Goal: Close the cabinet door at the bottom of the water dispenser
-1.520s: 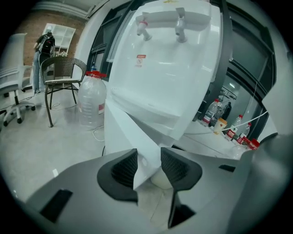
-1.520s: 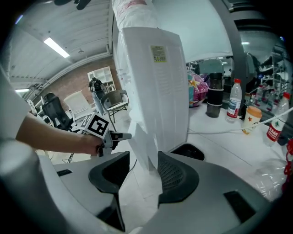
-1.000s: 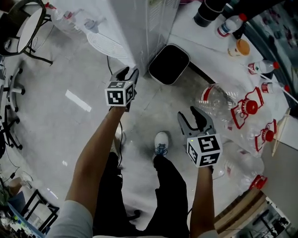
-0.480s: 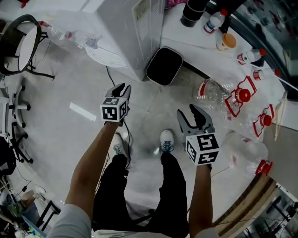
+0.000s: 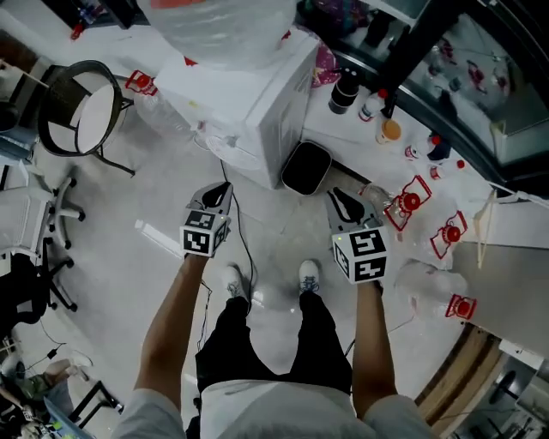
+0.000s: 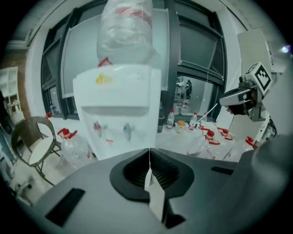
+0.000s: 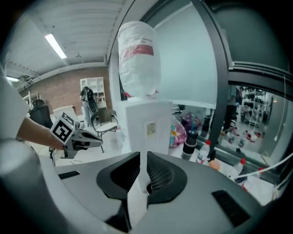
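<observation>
While the person stands facing it on the pale floor (image 5: 111, 257), the water dispenser (image 5: 257, 103), a white cabinet with an inverted water bottle (image 5: 223, 26) on top, fills the upper middle of the head view. Its lower front, where the cabinet door belongs, is not shown clearly: from above the face is foreshortened, and in the left gripper view the gripper's own body covers everything below the two taps. A round-seated chair (image 5: 81, 120) stands to the dispenser's left and a black bin (image 5: 306, 167) just beside its right corner. Empty bottles with red caps (image 5: 412, 201) lie scattered further right. The left gripper (image 5: 221, 189) and the right gripper (image 5: 339, 195) are held side by side above the person's shoes, both pointing at the dispenser yet well apart from it. The left jaws are pressed together on nothing, while the right jaws stand a narrow slit apart, also empty. Progress, as a judgement: neither gripper touches the dispenser, so no push on the door is under way; whether the door stands ajar or is already shut cannot be told from these views, and any closing push would need the grippers brought down and forward to the lower front
</observation>
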Motion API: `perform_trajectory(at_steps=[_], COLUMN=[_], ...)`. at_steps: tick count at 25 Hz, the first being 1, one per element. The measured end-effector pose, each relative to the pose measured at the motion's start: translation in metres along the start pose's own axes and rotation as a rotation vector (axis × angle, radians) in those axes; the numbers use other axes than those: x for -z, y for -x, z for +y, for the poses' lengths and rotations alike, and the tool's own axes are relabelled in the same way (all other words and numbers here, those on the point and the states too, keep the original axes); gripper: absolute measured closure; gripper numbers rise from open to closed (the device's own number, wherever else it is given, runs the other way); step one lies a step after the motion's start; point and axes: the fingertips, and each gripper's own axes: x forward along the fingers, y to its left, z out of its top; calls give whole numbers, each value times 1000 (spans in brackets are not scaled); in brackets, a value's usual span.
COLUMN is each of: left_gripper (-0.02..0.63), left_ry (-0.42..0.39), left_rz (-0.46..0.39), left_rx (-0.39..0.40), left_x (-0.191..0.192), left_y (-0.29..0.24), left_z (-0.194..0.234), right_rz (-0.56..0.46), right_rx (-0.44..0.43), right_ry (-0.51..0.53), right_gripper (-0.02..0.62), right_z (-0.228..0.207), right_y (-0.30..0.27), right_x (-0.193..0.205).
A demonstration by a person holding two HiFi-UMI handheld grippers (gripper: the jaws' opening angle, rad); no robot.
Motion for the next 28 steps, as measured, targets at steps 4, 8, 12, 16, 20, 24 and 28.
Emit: perform_trajectory(at_steps=[4,8,12,16,20,24,28], left_gripper=[584,584,583,584,583,583,583], left_ry=[-19,-64,-146,-196,-251,-315,-375], left_rz=[-75,-117,-194,-291,-373,-442,-496], left_rx=[-38,-62,-105,-128,-174,-227,-218], left_x=[-87,-152,-219,-275,-320,-358,-387], left_y=[68,134,191,245,290,329,355], left_z=[11,12,17,23,30,42,44], right_rz=[-83,-134,-195,-249,-320,-416,-491], right_rx=[-42,-40,-29,-18,-2,-5,-12], right_ry=[41,117,185,282,334,356,394], right_gripper=[564,568,568,568,568,568,568], right_z=[13,27,40,55,68,85,105], right_y=[25,58,95,122,137,152,165], right_x=[-91,-168,-234,-287,-334,-381,-416])
